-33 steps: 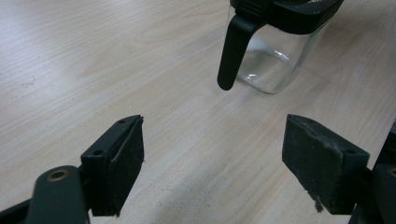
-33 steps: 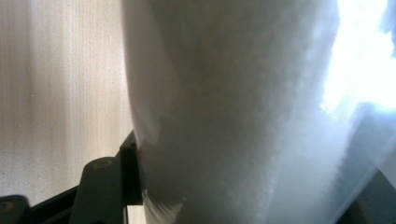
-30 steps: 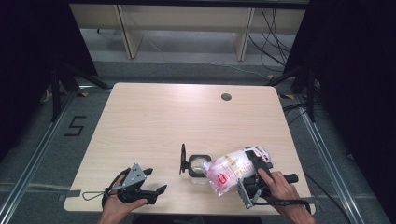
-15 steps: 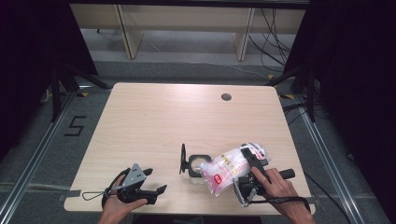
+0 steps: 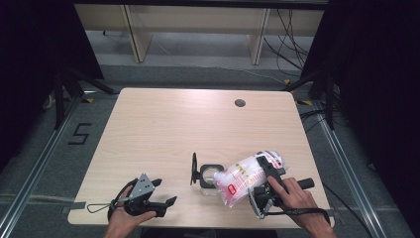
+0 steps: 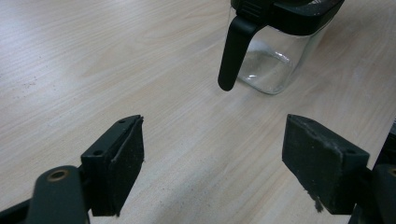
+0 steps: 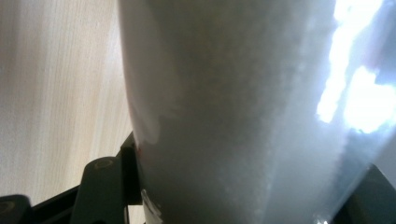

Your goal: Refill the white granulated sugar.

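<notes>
Pale wooden desk set on grey floor, dark surroundings. Near front edge, right of centre: glass jar stood upright, black hinged lid flipped open toward left. Clear bag of white granules clamped by right gripper, tilted mouth-down over jar opening, apparently for pouring. Left gripper rested at front-left corner, jaws spread wide, nothing held, aimed toward jar, likely kept ready for steadying.
</notes>
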